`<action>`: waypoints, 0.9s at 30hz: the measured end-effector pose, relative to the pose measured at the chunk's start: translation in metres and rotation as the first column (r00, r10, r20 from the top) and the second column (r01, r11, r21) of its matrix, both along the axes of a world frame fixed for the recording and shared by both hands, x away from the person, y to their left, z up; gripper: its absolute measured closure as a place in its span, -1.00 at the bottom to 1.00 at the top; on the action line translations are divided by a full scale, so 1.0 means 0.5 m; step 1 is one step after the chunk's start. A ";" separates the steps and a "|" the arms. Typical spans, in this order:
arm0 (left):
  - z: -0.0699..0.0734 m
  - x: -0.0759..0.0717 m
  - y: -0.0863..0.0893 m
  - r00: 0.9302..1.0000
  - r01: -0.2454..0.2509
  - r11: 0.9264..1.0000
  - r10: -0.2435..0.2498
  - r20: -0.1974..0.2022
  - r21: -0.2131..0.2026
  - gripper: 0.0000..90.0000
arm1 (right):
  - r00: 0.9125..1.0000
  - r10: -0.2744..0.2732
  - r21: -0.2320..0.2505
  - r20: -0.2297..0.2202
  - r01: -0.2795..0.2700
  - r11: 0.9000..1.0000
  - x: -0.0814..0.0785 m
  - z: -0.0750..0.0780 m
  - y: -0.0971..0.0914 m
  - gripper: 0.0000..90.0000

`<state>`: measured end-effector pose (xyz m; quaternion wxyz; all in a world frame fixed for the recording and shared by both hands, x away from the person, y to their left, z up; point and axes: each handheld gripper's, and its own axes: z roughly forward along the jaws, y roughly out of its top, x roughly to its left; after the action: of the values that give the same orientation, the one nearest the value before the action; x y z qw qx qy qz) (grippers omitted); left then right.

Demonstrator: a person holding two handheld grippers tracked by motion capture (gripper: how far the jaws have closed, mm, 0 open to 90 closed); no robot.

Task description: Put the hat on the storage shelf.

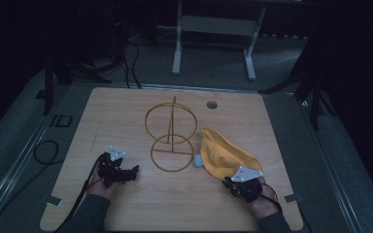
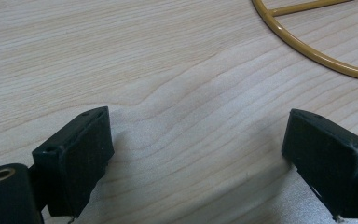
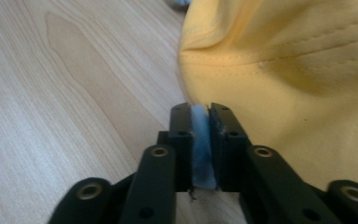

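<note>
**Right tool pinched the cap's near edge, stand off to the left**

The right tool (image 1: 236, 181) was clamped shut on a pale blue strip at the near edge of the yellow cap (image 1: 221, 154), the strip squeezed flat between the two black jaws in the right gripper view. Whether that strip was the cap's rear strap or a lining could not be told. The cap (image 3: 298, 70) lay on the right half of the counter (image 1: 126, 111), stretching away from the tool toward the far left, with a small blue bit showing at its left side.

The gold wire stand (image 1: 171, 133), an upright ring over a flat base ring, stood just left of the cap, between the two hands and farther out. Any lift toward it would likely run left and away from the right tool.

The left tool (image 1: 135, 171) rested low on the counter with its jaws wide apart and nothing between them, the base ring (image 2: 317, 53) just beyond it. Of the two, the right tool was the one on the cap.
</note>
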<state>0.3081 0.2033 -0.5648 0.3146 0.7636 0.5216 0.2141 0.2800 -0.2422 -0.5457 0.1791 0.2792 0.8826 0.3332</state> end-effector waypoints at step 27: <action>0.000 0.000 0.000 1.000 -0.001 1.000 0.001 0.000 -0.001 -0.80 | 0.990 0.000 0.184 0.143 -0.027 0.982 0.007 0.173 -0.039 0.87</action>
<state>0.3081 0.2032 -0.5648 0.3149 0.7632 0.5221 0.2139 0.2837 -0.2618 -0.4593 0.2123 0.2643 0.8345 0.4344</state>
